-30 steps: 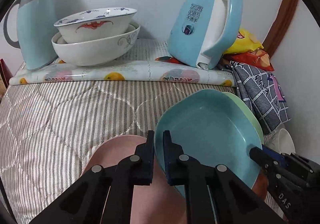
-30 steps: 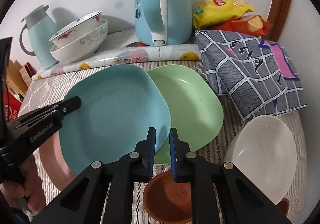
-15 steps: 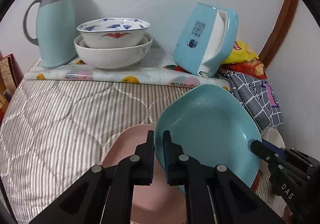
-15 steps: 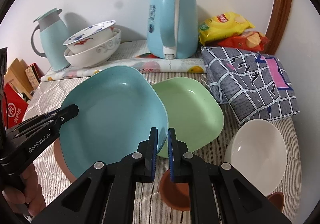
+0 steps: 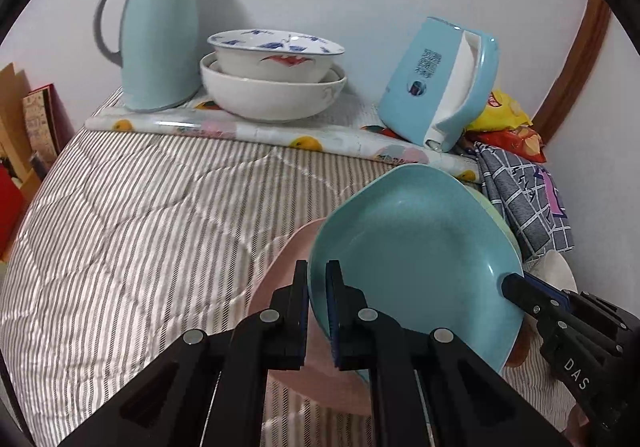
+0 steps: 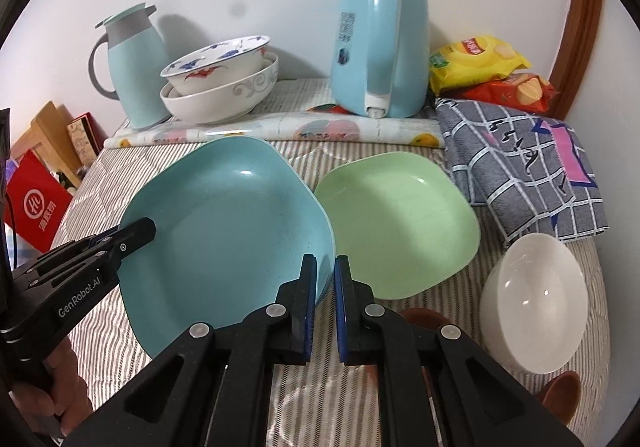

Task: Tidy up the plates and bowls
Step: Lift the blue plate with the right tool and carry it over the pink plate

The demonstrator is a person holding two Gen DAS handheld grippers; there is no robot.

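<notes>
Striped quilt (image 5: 132, 231); pink plate (image 5: 280, 259) left view only

thermos jug (image 5: 160, 31), kettle (image 6: 380, 47), snack bags (image 6: 480, 57)

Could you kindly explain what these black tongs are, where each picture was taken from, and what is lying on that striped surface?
There is no robot: a person holds one black two-finger gripper in each hand, with a fisheye camera on each looking along its fingers. The left gripper fills one picture's foreground, the right gripper the other's. Both are shut on opposite rims of one square light-blue plate, carried above the striped quilted cover. On the cover lie a square pale-green plate, a plain white bowl and a pink plate. At the back stand two stacked white bowls, a light-blue thermos jug and a light-blue electric kettle.
</notes>
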